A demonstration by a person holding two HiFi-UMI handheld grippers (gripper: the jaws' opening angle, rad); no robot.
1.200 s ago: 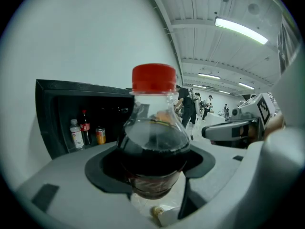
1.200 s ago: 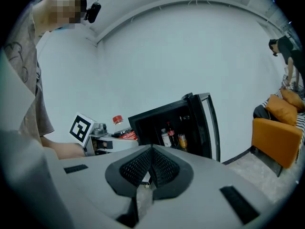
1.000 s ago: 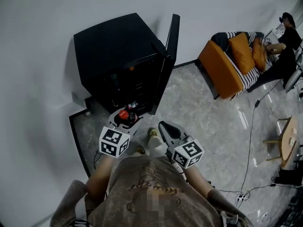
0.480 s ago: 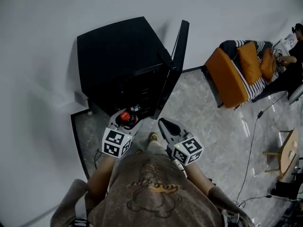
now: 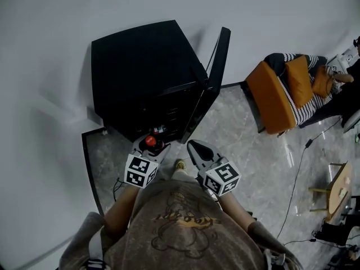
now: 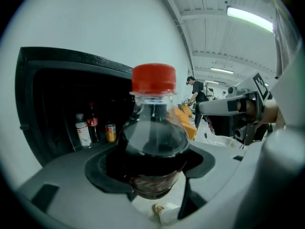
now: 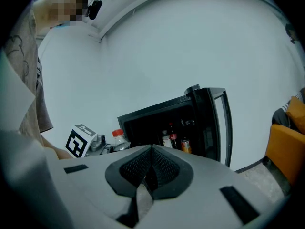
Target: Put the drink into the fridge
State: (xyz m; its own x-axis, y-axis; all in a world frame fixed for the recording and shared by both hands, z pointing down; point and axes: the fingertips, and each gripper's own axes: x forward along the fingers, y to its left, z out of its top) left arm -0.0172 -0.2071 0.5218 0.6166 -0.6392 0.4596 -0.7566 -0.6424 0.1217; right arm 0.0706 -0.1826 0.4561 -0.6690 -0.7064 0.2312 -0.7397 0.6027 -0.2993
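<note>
Left gripper (image 5: 148, 149) is clamping a red-capped bottle (image 6: 153, 128) of dark drink upright between its jaws, just in front of the fridge (image 5: 140, 66). Right gripper (image 7: 151, 152) is hovering alongside, jaws pressed together, empty. Door (image 5: 217, 66) is standing wide; two small bottles (image 6: 83, 129) and a can (image 6: 110, 132) are sitting on a shelf inside.

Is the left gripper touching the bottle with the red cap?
Touching. The left gripper view shows the left gripper with its black pads pressed against both sides of the red-capped drink bottle, holding it upright.
</note>
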